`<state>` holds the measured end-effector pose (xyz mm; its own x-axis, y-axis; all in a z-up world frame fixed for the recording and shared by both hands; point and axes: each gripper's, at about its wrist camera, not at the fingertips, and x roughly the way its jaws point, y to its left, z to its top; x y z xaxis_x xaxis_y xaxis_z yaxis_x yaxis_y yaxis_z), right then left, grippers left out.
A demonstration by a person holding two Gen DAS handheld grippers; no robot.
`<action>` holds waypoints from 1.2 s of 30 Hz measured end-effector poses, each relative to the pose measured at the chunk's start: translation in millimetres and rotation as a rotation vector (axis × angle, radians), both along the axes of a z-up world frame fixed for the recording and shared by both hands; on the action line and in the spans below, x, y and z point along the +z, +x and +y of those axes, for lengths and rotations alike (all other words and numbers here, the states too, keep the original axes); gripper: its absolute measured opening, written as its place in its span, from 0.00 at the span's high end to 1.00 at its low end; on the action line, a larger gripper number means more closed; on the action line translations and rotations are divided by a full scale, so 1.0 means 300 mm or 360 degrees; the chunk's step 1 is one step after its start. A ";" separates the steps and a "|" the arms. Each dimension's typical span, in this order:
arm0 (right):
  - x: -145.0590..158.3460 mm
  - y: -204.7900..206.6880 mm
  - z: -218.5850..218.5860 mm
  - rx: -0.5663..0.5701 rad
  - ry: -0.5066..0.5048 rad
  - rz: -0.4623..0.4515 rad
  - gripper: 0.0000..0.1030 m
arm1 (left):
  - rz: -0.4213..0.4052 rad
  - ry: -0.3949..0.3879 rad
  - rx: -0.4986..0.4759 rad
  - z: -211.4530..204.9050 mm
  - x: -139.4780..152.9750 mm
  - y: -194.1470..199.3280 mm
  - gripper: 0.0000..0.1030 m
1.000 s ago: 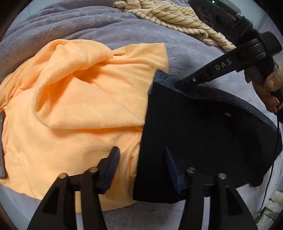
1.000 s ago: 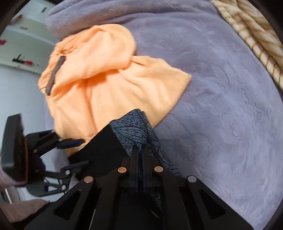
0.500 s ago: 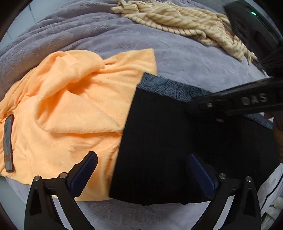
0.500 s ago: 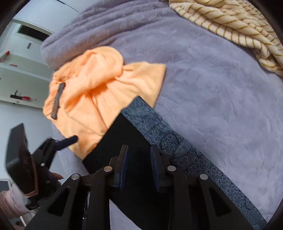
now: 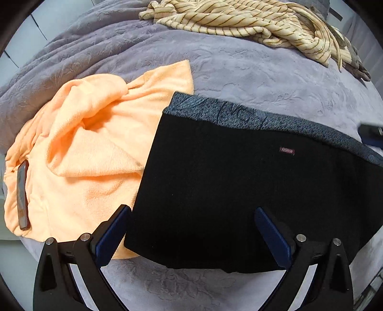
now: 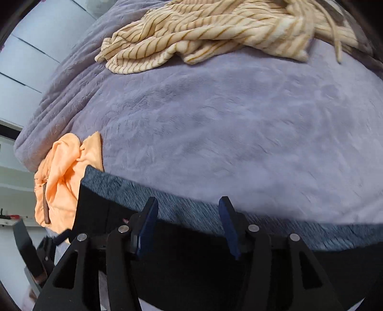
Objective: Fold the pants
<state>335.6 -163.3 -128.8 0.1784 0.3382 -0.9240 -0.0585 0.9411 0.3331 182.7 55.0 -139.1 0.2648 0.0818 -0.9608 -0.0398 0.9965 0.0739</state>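
Observation:
The folded black pants (image 5: 239,191) lie flat on the purple blanket (image 5: 239,69), with a blue-grey patterned waistband (image 5: 239,114) along the far edge and a small pink label. My left gripper (image 5: 191,229) is open and empty, hovering over the near edge of the pants. My right gripper (image 6: 189,224) is open and empty above the waistband (image 6: 191,213) of the pants (image 6: 191,275). A tip of the right gripper (image 5: 371,135) shows at the right edge of the left wrist view.
An orange garment (image 5: 91,148) lies crumpled left of the pants, partly under them, with a dark phone-like bar (image 5: 22,196) on it. A cream striped garment (image 5: 239,21) is bunched at the far side of the bed. The left gripper (image 6: 36,251) shows at lower left.
My right gripper let go of the waistband and opened, pulling back to the right. My left gripper opened wider and drew back. The pants now lie flat.

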 end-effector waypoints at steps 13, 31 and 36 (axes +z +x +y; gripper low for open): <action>-0.023 -0.653 -0.684 -0.0899 0.0347 0.0262 0.45 | -0.0121 0.0087 0.0075 -0.092 0.102 -0.002 0.00; -0.162 -0.681 -0.844 -0.1230 0.0610 0.0234 0.92 | 0.0175 0.0045 -0.0523 -0.710 -0.160 -0.156 0.00; -0.175 -0.746 -0.844 -0.1240 0.0613 0.0222 0.93 | 0.0241 0.0058 -0.0538 -0.734 -0.154 -0.149 0.00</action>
